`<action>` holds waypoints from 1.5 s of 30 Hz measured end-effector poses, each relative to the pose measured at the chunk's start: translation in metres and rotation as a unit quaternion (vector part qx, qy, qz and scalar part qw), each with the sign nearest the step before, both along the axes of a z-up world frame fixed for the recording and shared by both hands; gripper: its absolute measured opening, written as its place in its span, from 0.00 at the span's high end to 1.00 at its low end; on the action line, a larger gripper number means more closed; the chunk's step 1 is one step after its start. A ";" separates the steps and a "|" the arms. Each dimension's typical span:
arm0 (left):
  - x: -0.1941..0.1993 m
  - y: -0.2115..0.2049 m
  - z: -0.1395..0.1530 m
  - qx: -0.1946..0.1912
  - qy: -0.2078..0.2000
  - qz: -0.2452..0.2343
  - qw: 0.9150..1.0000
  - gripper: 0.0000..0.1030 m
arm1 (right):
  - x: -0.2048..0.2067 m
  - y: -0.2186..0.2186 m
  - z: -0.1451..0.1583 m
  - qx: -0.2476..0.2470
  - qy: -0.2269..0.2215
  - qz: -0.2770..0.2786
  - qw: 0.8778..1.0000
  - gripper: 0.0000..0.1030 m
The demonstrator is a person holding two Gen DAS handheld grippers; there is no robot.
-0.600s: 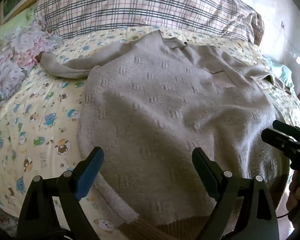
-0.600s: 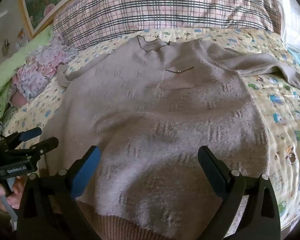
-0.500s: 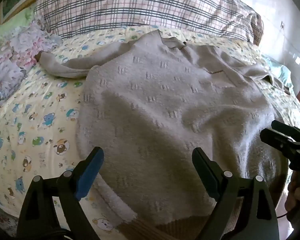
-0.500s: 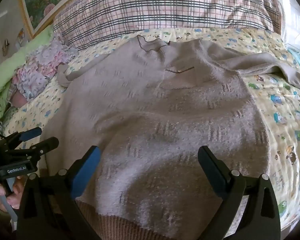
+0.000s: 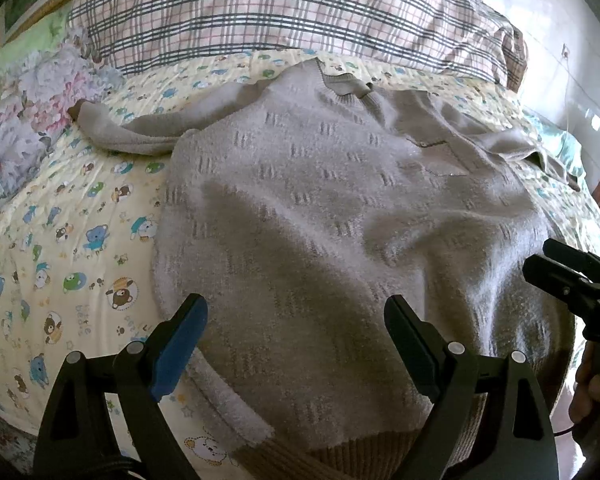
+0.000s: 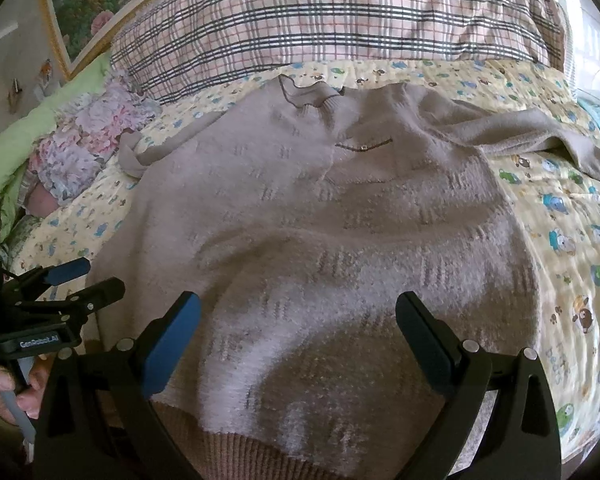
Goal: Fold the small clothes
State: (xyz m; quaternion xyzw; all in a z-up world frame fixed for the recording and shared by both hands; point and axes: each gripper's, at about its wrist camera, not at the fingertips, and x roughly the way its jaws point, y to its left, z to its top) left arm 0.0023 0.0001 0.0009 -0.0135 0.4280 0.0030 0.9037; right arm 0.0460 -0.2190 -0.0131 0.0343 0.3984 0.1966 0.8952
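A grey knit sweater (image 5: pixel 340 220) is seen spread flat on the cartoon-print bedsheet (image 5: pixel 60 240), collar toward the plaid pillow (image 5: pixel 280 8), while the left gripper (image 5: pixel 296 332) and right gripper (image 6: pixel 298 328) are held above its ribbed hem, jaws wide and empty.
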 end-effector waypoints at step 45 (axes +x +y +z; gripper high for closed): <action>0.010 -0.007 -0.005 -0.002 0.017 -0.015 1.000 0.12 | 0.004 0.004 0.005 -0.023 0.021 0.005 0.999 0.05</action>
